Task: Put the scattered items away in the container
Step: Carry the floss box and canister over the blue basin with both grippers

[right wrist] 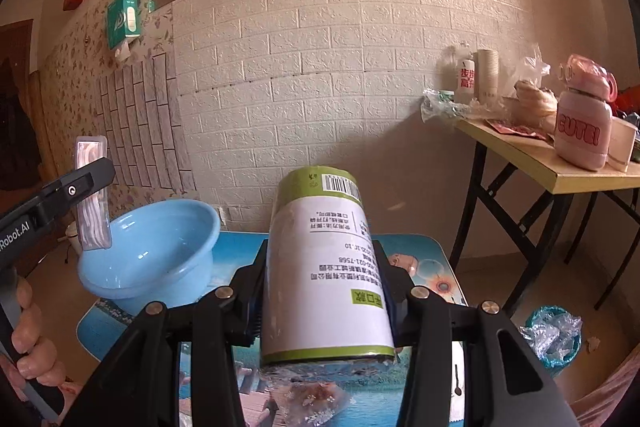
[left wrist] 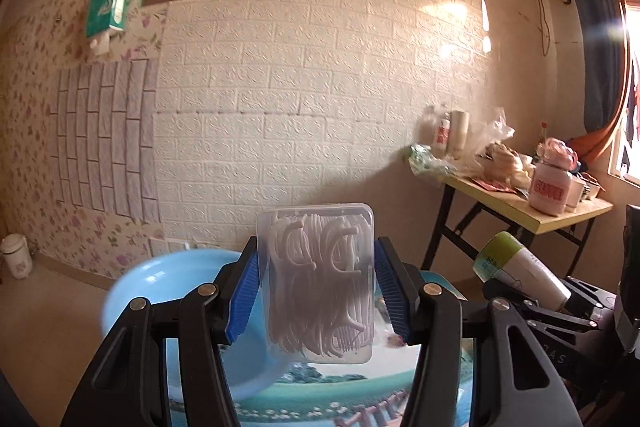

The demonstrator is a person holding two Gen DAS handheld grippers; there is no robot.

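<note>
The left gripper (left wrist: 316, 291) clamps a clear box of floss picks (left wrist: 316, 283); the right gripper (right wrist: 324, 287) clamps a white roll (right wrist: 326, 267). Beyond, at ten o'clock, a blue basin (right wrist: 152, 247) sits on the picture-topped table (right wrist: 432, 267).

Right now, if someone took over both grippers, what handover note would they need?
Left gripper: fingers clamped on the clear plastic box of white floss picks, held in the air near the basin.
Right gripper: fingers clamped on the white cylindrical roll with green bands, also lifted.
The light blue plastic basin sits on the picture-printed table, left of the roll; no items show inside it.
Done: both items picked up.
Left: place both in the basin.
</note>
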